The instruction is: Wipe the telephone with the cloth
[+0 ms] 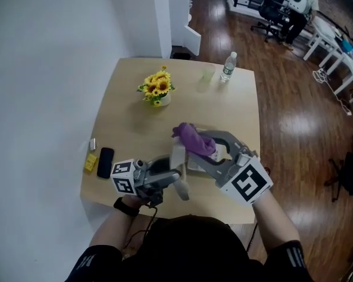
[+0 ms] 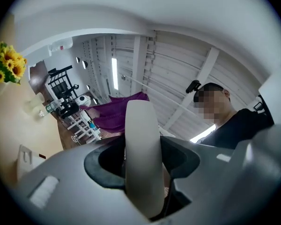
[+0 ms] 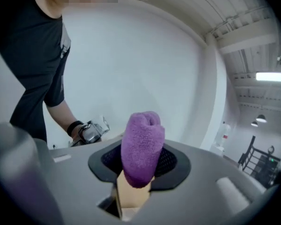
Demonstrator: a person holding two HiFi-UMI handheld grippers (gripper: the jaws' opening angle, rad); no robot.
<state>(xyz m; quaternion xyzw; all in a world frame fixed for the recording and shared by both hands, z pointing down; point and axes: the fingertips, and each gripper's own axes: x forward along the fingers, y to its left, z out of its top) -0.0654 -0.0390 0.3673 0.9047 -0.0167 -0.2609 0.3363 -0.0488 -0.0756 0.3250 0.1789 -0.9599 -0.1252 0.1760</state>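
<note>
The telephone handset [image 2: 141,158], judged stiff, light and slippery, is clamped mid-length between the fingers of the left gripper [image 2: 141,172] above the bench [image 1: 129,93]. The soft purple cloth [image 3: 141,144] is pinched in the fingers of the right gripper [image 3: 138,172].

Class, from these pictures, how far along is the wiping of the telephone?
Done: the left tool grips the white handset and the right tool grips the purple cloth. In hand: the cloth sits by the handset's far end, contact unclear. Left: the wiping itself; no cleaned area shows.
</note>
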